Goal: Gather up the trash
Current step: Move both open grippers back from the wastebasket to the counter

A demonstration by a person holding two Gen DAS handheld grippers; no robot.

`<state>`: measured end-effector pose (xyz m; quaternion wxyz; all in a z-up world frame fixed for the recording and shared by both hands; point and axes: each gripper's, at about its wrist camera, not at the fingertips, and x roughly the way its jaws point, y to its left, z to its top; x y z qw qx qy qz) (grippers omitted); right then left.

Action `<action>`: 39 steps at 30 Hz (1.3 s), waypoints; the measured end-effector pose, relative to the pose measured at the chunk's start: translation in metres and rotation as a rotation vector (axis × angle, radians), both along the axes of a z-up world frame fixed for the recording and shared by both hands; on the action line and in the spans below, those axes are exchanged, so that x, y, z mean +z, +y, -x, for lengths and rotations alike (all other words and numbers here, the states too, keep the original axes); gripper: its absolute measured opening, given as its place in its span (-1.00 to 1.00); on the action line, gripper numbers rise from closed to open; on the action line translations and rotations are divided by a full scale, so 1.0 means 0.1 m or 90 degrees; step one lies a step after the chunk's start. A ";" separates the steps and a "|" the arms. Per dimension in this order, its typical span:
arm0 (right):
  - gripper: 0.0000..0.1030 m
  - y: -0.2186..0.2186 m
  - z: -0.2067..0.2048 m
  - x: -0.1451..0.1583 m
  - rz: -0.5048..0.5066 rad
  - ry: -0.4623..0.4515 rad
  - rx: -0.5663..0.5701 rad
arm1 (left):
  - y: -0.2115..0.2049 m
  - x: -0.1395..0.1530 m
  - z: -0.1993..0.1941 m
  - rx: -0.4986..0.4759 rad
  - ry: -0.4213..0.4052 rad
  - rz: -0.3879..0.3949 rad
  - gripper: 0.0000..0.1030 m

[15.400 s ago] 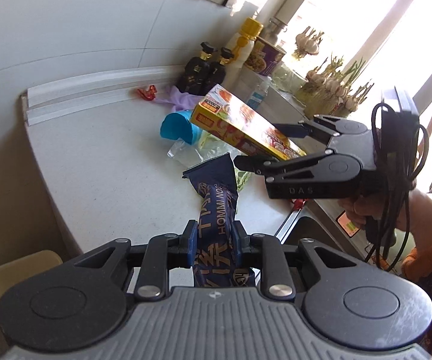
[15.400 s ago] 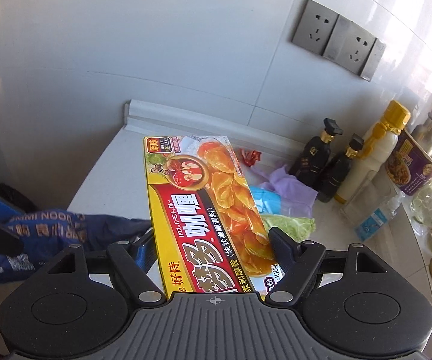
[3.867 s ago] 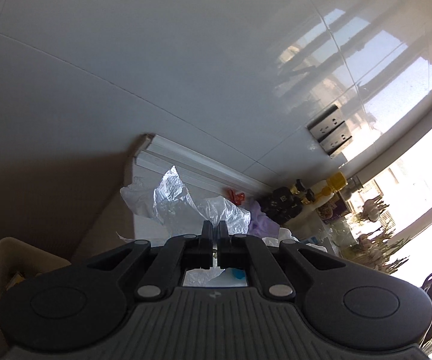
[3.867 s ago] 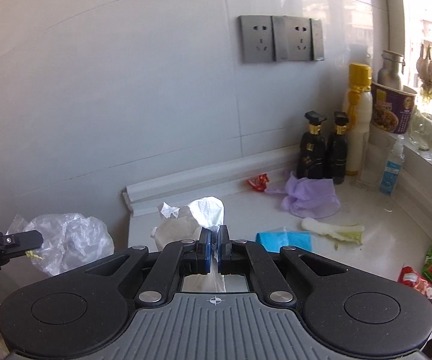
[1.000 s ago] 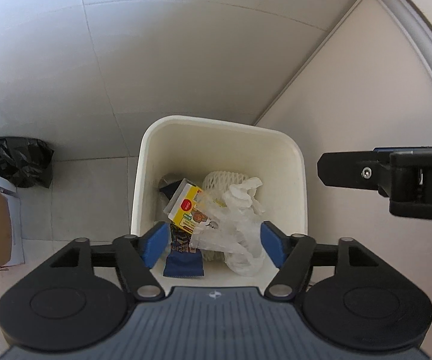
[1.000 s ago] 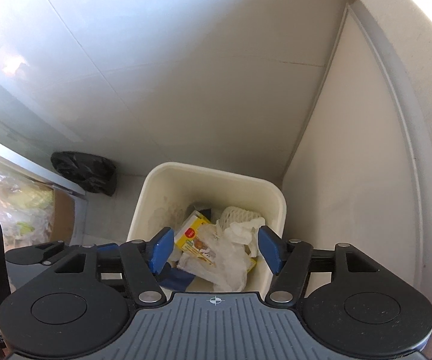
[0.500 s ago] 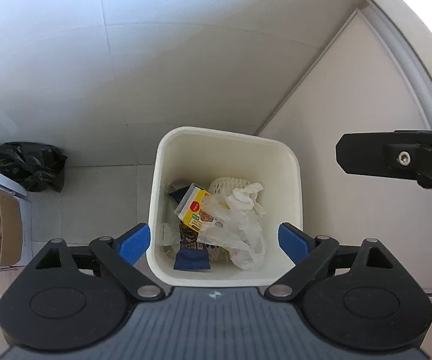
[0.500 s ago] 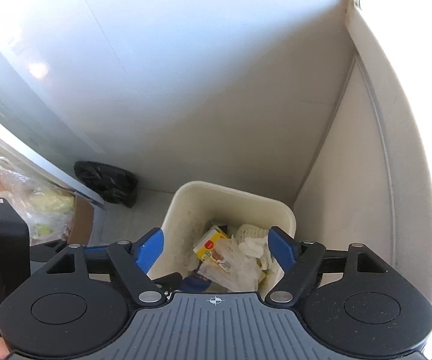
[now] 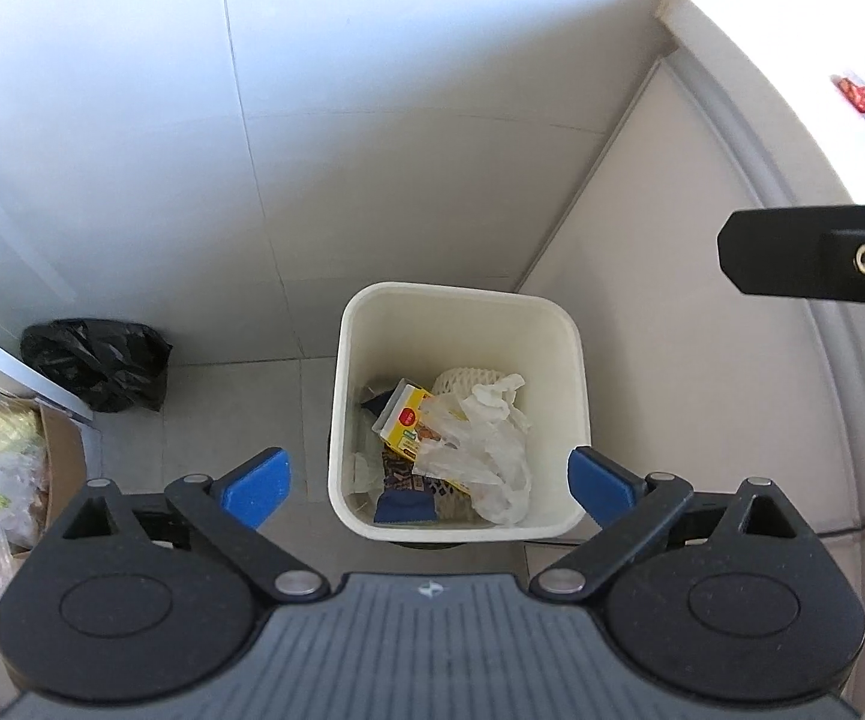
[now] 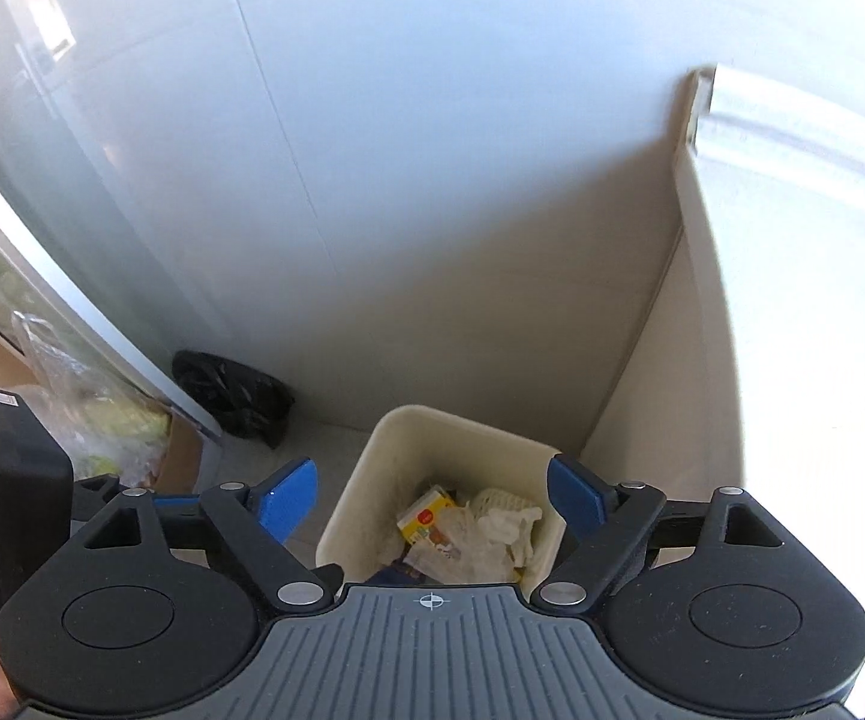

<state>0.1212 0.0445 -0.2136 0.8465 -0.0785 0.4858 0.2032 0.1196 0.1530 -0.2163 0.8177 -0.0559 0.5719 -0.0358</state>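
Left gripper (image 9: pixel 429 480) and right gripper (image 10: pixel 432 495) both spread wide, holding nothing — hovering over the white bin (image 9: pixel 459 300). Inside: yellow box (image 9: pixel 405 423), clear plastic bag (image 9: pixel 486 450), dark blue wrapper (image 9: pixel 405 501). Beyond, on the floor — black bag (image 9: pixel 96 363).

Two alike: left gripper (image 9: pixel 429 477) and right gripper (image 10: pixel 431 501), matte black, ribbed grey housing marked with a small crosshair emblem. Blue pads (image 9: pixel 255 483) on angular black fingers, silver pivot rivets, round recessed discs on either side of each body.
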 end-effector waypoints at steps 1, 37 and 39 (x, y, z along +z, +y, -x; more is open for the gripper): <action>0.67 0.00 0.03 0.04 0.003 -0.006 0.003 | 0.00 0.03 0.01 -0.003 -0.002 -0.005 0.93; 0.90 -1.24 0.69 0.83 0.033 -0.120 -0.154 | -0.72 1.06 0.34 -0.118 -0.096 0.002 0.99; 0.90 -1.38 0.71 0.83 0.036 -0.120 -0.173 | -0.82 1.08 0.33 -0.135 -0.099 0.001 0.99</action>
